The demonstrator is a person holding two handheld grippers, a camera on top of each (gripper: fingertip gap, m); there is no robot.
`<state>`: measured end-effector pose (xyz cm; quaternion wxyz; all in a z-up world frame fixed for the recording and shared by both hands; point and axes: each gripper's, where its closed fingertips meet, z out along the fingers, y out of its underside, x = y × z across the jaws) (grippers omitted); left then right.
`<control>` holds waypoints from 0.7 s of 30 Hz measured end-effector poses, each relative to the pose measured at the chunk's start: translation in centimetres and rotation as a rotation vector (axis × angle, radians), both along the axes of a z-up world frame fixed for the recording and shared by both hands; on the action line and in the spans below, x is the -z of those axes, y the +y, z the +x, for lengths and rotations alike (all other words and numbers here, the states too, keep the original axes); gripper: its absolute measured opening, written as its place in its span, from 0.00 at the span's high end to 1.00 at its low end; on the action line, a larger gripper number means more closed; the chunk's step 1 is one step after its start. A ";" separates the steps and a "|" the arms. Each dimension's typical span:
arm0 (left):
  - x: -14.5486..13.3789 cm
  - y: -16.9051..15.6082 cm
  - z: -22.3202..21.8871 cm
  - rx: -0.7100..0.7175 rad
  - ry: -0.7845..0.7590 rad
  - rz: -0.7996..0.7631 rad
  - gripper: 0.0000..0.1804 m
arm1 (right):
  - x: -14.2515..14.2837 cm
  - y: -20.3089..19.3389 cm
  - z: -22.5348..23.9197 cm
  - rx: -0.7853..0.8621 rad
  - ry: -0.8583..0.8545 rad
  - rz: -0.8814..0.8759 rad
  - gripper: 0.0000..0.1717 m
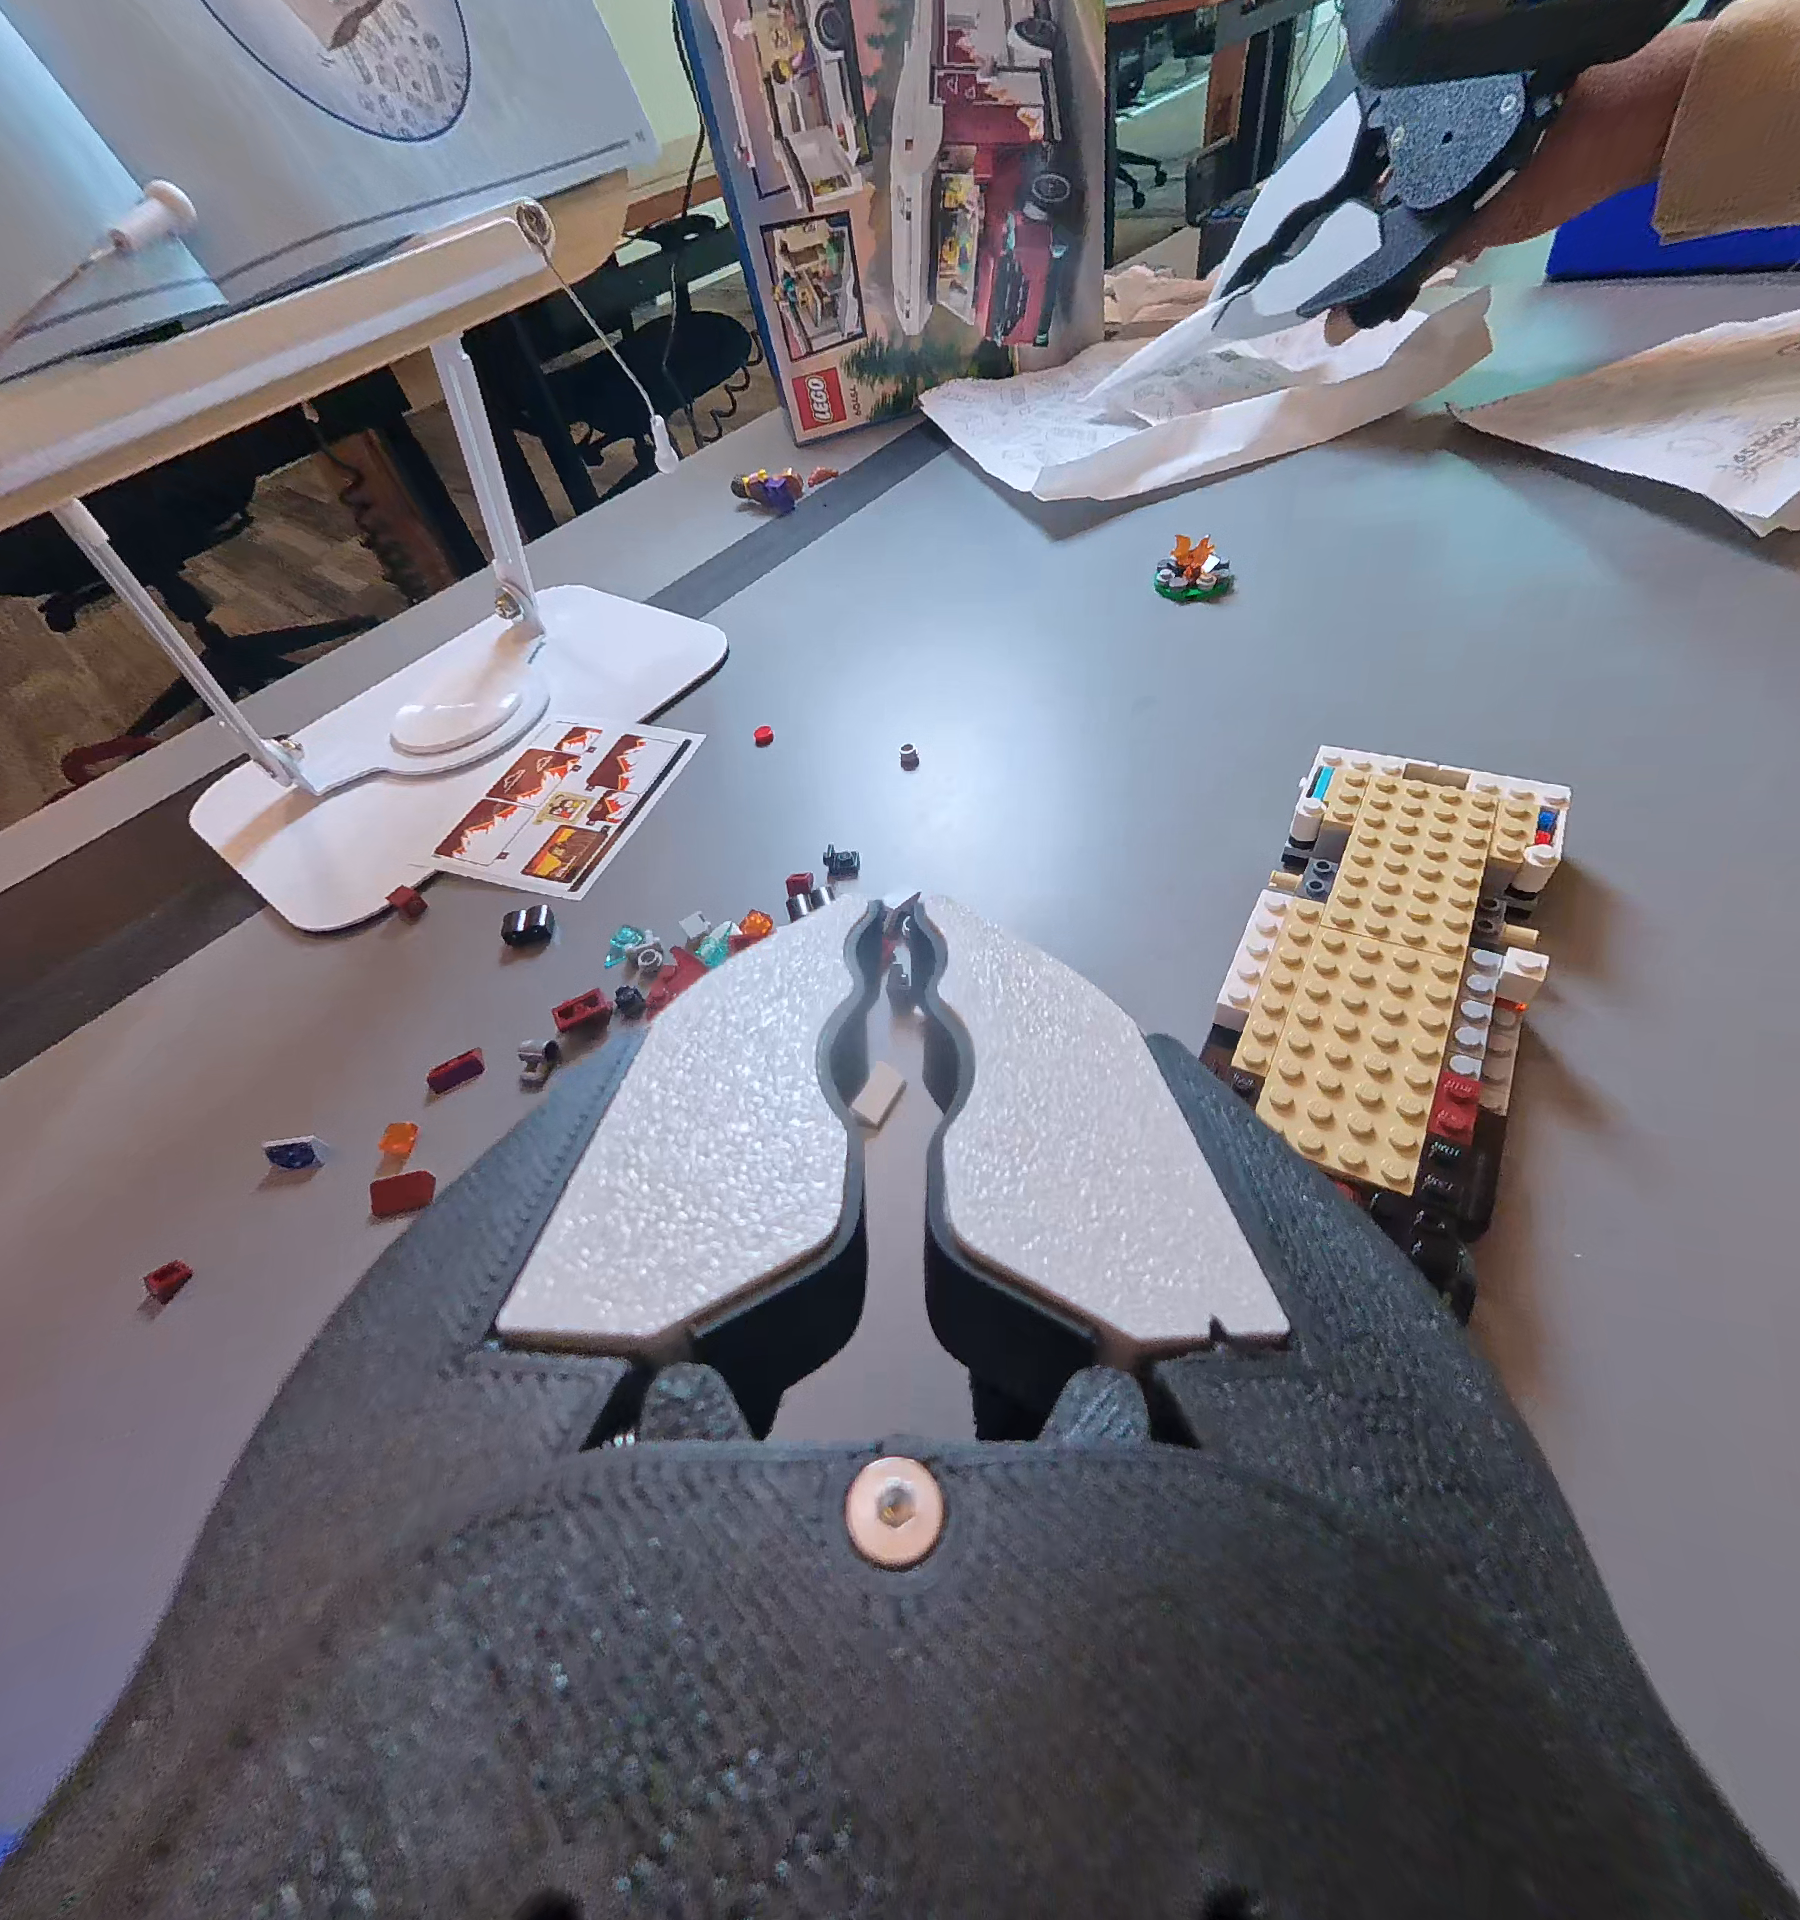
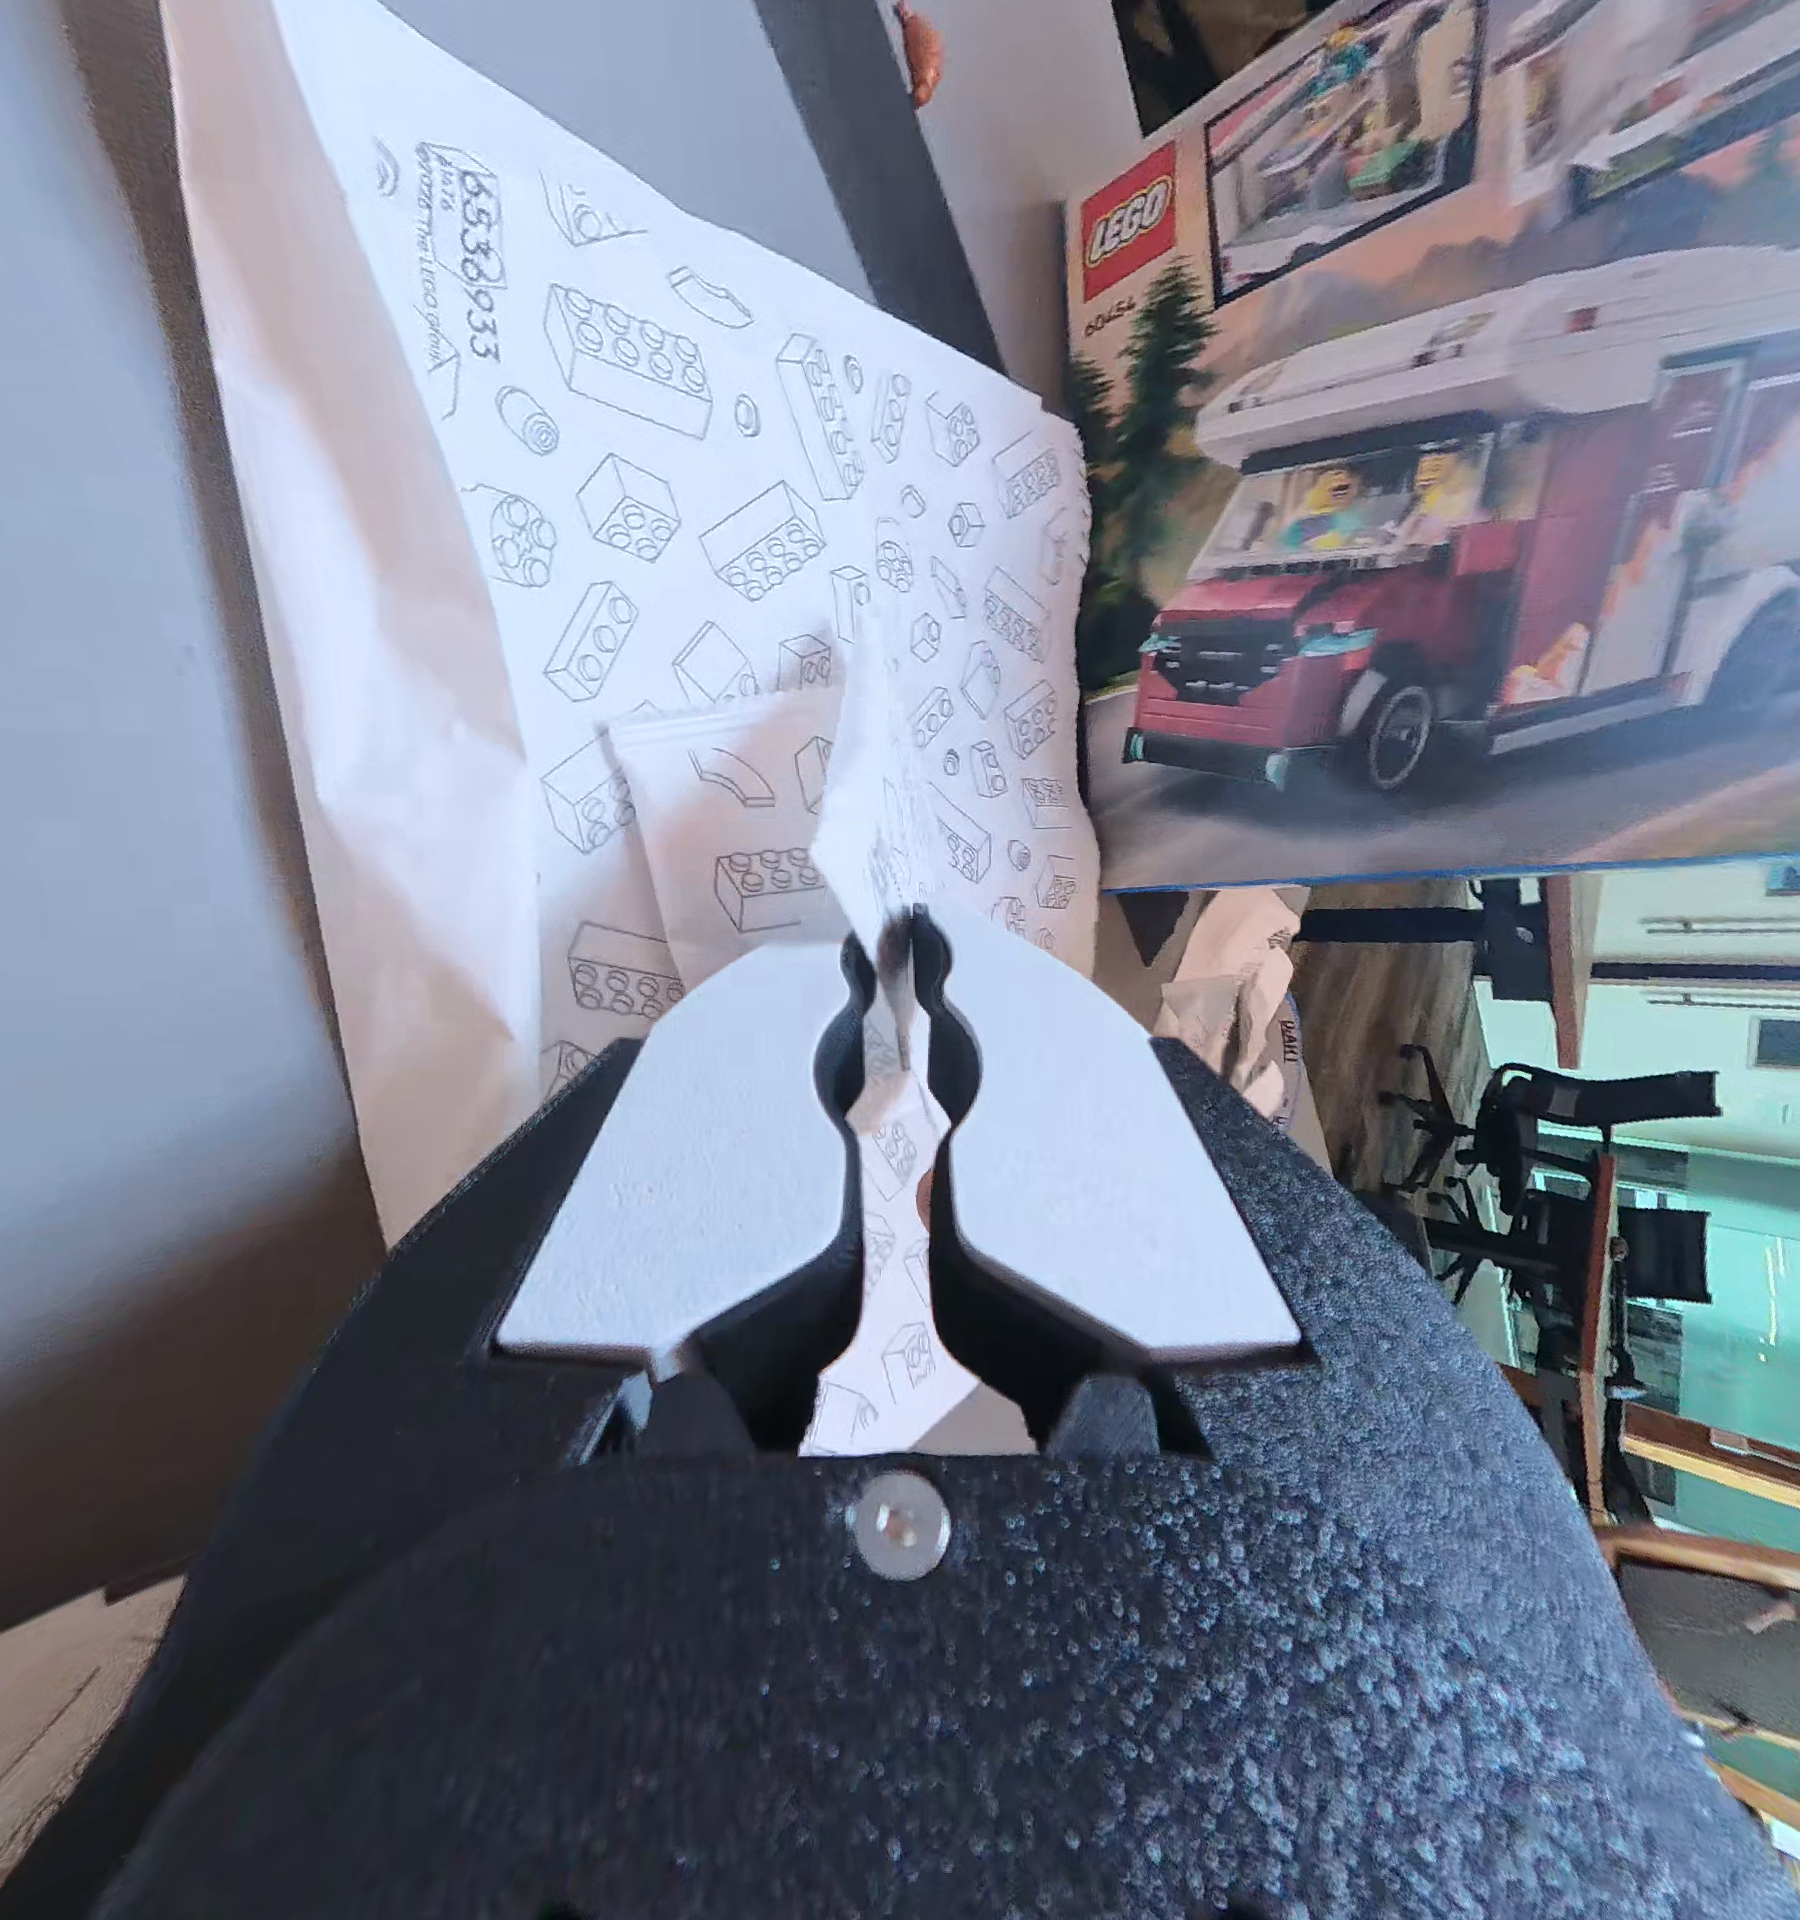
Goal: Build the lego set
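A: What is held by the left gripper (image 1: 898, 914)?
B: A small dark red brick piece (image 1: 894, 921) is pinched at its nearly closed tips, above the grey table (image 1: 1031, 675), beside the scattered loose pieces (image 1: 657, 961) and the tan brick build (image 1: 1395, 966).
A: And the right gripper (image 2: 898, 940)?
B: A white printed paper bag (image 2: 875, 790) is clamped there, near the toy box (image 2: 1447, 520)

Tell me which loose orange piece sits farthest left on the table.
The small orange piece, beside the blue-and-white piece and above a dark red slope. The other orange one lies at the left gripper's fingertips.
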<state>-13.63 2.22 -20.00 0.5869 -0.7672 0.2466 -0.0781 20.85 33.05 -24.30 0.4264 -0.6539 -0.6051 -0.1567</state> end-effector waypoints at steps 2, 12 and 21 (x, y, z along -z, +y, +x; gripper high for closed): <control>0.2 0.0 0.1 0.003 0.004 -0.005 0.97 | -0.5 -0.2 -0.4 -0.016 0.014 0.006 0.97; 0.5 -0.1 0.4 0.021 0.016 -0.015 0.97 | 0.5 -1.0 -0.7 -0.030 -0.041 -0.034 0.95; 0.5 -0.2 0.3 0.025 0.023 -0.018 0.98 | 0.1 -1.2 -0.3 -0.021 -0.050 -0.043 0.96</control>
